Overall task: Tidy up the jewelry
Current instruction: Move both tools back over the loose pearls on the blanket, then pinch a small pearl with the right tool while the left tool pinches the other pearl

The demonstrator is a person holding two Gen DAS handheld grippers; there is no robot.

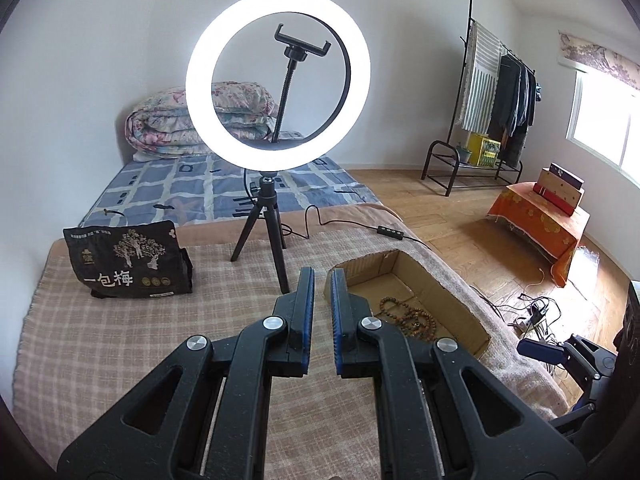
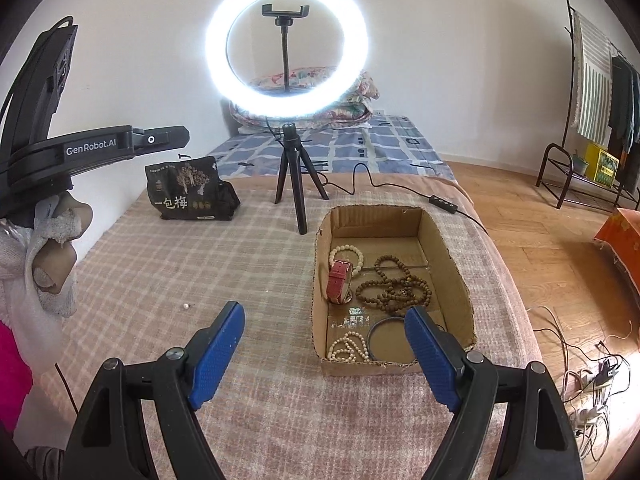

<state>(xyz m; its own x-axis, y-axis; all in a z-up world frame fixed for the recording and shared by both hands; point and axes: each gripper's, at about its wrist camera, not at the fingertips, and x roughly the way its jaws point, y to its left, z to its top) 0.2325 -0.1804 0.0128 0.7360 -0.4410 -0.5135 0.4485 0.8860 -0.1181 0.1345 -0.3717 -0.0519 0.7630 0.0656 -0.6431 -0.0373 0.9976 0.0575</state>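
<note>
An open cardboard box (image 2: 456,276) sits on the plaid blanket and holds jewelry: a brown bead necklace (image 2: 394,290), a red watch (image 2: 339,282), a white bead bracelet (image 2: 347,254), a pearl strand (image 2: 348,346) and a dark bangle (image 2: 390,340). A tiny pearl (image 2: 185,305) lies loose on the blanket left of the box. My right gripper (image 2: 324,322) is open and empty, above the box's near left corner. My left gripper (image 1: 322,278) is nearly shut with a narrow gap, empty, left of the box (image 1: 436,292) with the brown beads (image 1: 408,316).
A lit ring light on a black tripod (image 2: 294,184) stands behind the box, its cable (image 2: 440,202) trailing right. A black snack bag (image 2: 188,192) stands at the back left. The blanket's right edge drops to a wooden floor with cables (image 2: 592,376).
</note>
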